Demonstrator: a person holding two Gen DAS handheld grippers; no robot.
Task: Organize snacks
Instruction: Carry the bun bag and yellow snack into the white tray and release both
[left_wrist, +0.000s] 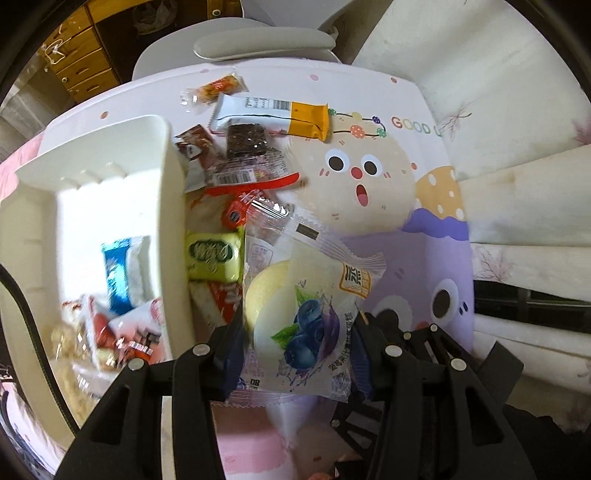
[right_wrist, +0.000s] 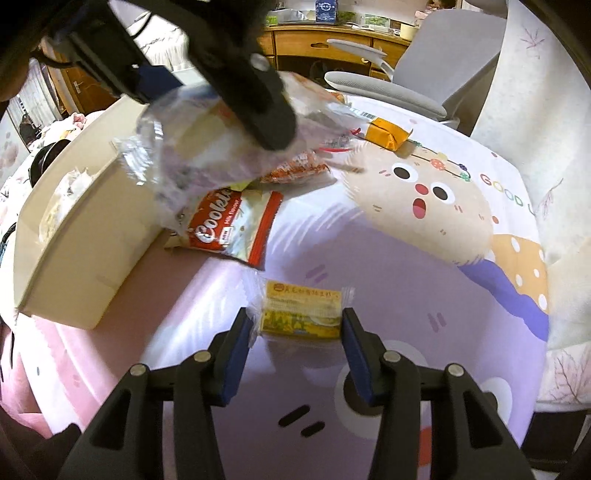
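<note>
At the bottom of the left view, my left tool (left_wrist: 295, 354) grips a blueberry cake packet (left_wrist: 306, 317), lifted beside the white bin (left_wrist: 162, 206) wall at frame left. My right tool (right_wrist: 295, 350) stands wide around a yellow snack packet (right_wrist: 301, 310) lying on the cartoon-print worktop (right_wrist: 388, 295); open cloth spreads right, a Cookies bag (right_wrist: 229, 229) lies beyond.

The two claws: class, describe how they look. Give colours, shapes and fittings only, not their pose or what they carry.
Both claws, left and right, match: matte black plastic linkage arms with triangular cut-outs, joined by round silver pivot pins. Each finger is flat and faced with a dark blue pad. In the right wrist view, the left claw shows a black cable near its body. No sleeves or markings are visible.
</note>
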